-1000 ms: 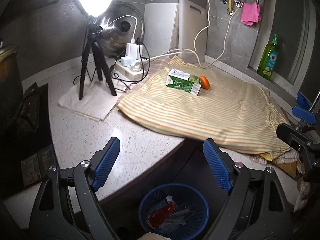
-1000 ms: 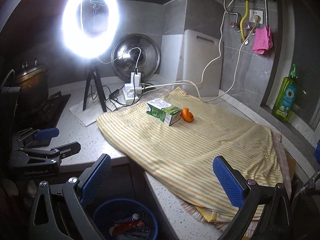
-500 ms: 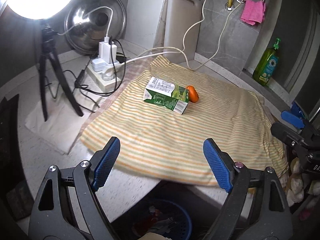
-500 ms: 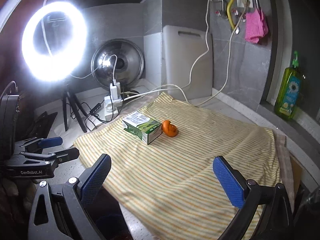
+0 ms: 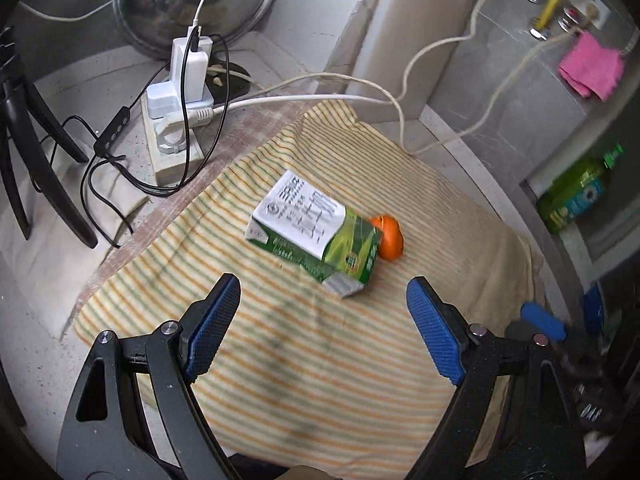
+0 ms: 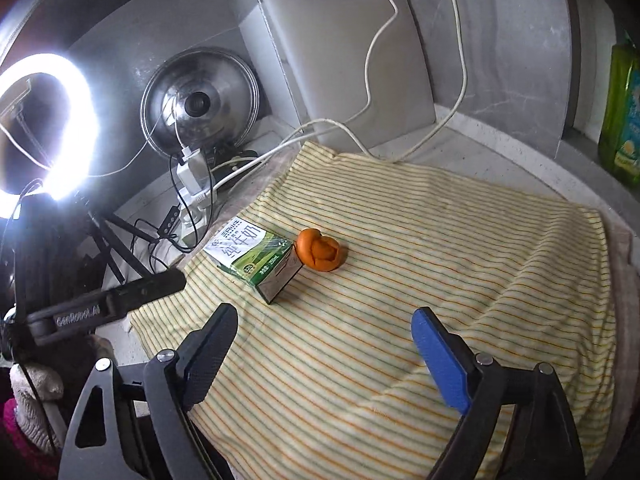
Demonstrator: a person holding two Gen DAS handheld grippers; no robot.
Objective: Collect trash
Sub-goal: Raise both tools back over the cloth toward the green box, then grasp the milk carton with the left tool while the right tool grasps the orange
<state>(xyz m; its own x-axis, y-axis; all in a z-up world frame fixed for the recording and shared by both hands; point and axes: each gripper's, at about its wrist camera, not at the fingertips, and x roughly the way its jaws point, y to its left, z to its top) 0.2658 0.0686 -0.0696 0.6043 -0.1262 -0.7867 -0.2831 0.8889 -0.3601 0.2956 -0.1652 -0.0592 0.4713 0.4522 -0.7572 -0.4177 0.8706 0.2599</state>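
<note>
— Moved in since a second ago: both grippers now over the striped cloth (image 5: 420, 184), where before hung back past the counter edge above a blue bin; bin no longer in view. Carton and peel unmoved.

— Largest items first?

— Striped cloth spread across the counter (image 5: 72, 92), likely as a plain working surface for the trash. Cutting board (image 6: 352, 60) leaned upright against the wall, out of the way. Pot lid (image 6: 200, 100) propped in the corner. Ring light (image 6: 52, 128) on its tripod at the left, aimed over the cloth. Power strip (image 5: 176, 136) beside the cloth's far-left edge, cables trailing.

— Trash itself?

— Milk carton (image 5: 316, 236) lying flat mid-cloth, one corner toward the left gripper. Orange peel (image 6: 320, 250) touching the carton's far end, curled. Neither held.

— Pose of the tools?

— Left gripper (image 5: 320, 324) low, level, spread wide with nothing between the pads, lined up on the carton, just short of it. Right gripper (image 6: 324, 348) likewise wide apart and empty, pointed between carton and peel, near but not touching.

— Judgement?

— Approach stage; nothing collected from the cloth yet. Carton probably first for the left, peel for the right.
</note>
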